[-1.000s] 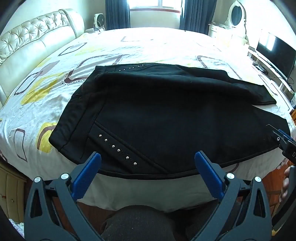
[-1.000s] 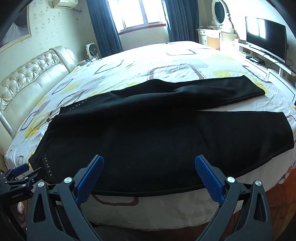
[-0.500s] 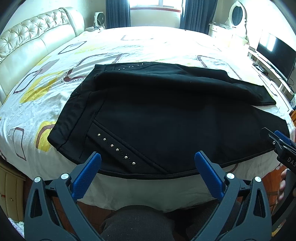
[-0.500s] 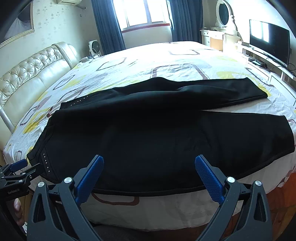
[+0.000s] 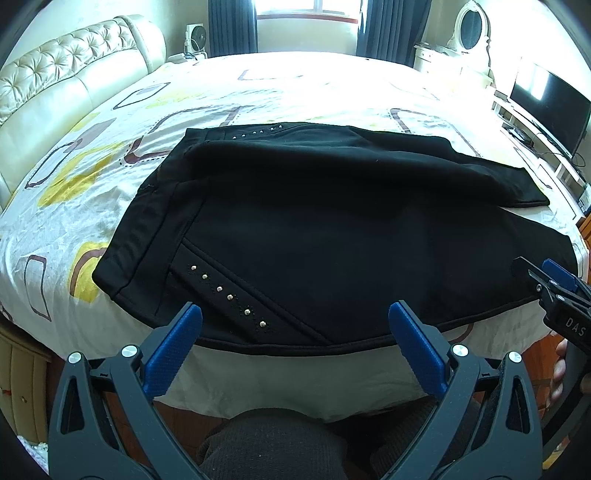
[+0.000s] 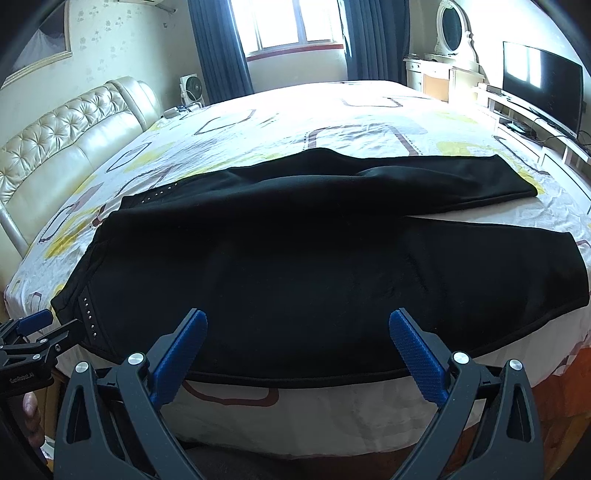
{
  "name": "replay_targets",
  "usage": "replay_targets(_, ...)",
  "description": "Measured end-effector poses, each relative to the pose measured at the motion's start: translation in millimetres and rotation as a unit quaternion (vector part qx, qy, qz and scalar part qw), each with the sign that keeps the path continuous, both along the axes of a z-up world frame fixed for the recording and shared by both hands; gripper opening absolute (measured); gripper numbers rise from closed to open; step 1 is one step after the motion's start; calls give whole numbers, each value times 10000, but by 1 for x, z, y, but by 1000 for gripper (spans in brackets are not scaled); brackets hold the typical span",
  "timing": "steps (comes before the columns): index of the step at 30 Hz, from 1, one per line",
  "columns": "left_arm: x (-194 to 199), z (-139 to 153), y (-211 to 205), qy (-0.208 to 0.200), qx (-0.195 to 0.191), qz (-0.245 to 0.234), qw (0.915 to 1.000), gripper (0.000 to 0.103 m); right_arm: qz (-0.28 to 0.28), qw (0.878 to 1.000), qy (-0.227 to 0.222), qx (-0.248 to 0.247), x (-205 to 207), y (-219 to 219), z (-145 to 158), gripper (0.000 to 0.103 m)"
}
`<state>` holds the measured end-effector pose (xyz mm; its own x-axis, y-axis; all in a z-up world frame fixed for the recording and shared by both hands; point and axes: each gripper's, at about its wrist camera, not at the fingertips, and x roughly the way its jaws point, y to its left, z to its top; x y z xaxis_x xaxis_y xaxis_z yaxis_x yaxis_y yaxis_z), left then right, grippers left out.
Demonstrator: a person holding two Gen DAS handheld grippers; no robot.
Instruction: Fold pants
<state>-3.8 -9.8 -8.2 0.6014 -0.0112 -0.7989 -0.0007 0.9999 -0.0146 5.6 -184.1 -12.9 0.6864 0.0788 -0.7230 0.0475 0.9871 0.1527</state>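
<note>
Black pants (image 5: 314, 229) lie spread across the near part of the bed, waistband to the left, legs to the right, with silver studs (image 5: 229, 295) along the near pocket. They also fill the right wrist view (image 6: 295, 273). My left gripper (image 5: 294, 321) is open and empty, just above the near hem by the studded pocket. My right gripper (image 6: 297, 328) is open and empty, above the near edge of the near leg. Each gripper shows at the edge of the other's view: the right one (image 5: 554, 291), the left one (image 6: 33, 332).
The bed sheet (image 5: 92, 177) is white with yellow and brown squares. A tufted cream headboard (image 5: 62, 85) stands at the left. A TV (image 6: 543, 85) on a low stand and a dresser with an oval mirror (image 6: 452, 33) are at the right. Wooden floor lies below the bed edge.
Both grippers have risen and pulled back a little from the bed; the pants look slightly farther away. The pants have not moved.
</note>
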Motion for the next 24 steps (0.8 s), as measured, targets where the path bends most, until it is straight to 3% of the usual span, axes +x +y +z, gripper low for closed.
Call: replay_targets(24,0,-1,2,40,-5,7,10000,101,67,9999,77,-7,-1,6,-5,99)
